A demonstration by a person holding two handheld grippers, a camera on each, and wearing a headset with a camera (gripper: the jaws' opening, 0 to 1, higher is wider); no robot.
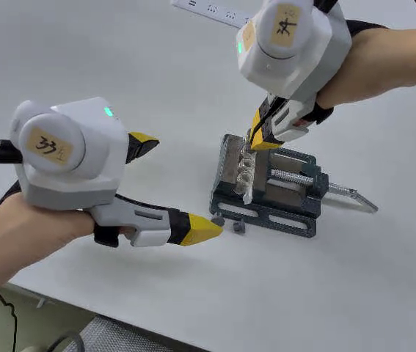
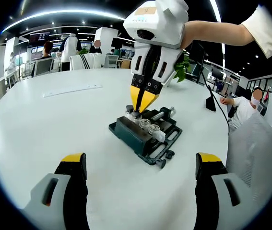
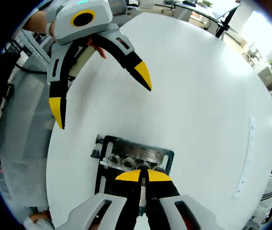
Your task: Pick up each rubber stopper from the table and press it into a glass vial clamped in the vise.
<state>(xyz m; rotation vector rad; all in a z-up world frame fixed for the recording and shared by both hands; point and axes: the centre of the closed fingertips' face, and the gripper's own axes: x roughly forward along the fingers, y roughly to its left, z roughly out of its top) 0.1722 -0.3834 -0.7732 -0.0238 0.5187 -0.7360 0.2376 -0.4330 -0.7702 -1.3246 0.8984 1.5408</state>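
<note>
Right gripper fingers together, tips down on the end of the row of vials in the vise; left gripper fingers wide apart, two stoppers on the tabletop just past its lower fingertip.

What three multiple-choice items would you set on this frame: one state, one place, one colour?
1. How do the left gripper's jaws stand?
A. shut on something
B. shut, empty
C. wide apart, empty

2. Where are the right gripper's tips?
A. against the left gripper
B. right above the vials in the vise
C. at the vise's handle end

3. What colour are the grippers' fingertips?
A. red
B. yellow
C. blue

Key:
1 C, the left gripper view shows its jaws spread with nothing between them.
2 B, the tips hang over the clamped vials.
3 B, all the tips in the head view are yellow.
</note>
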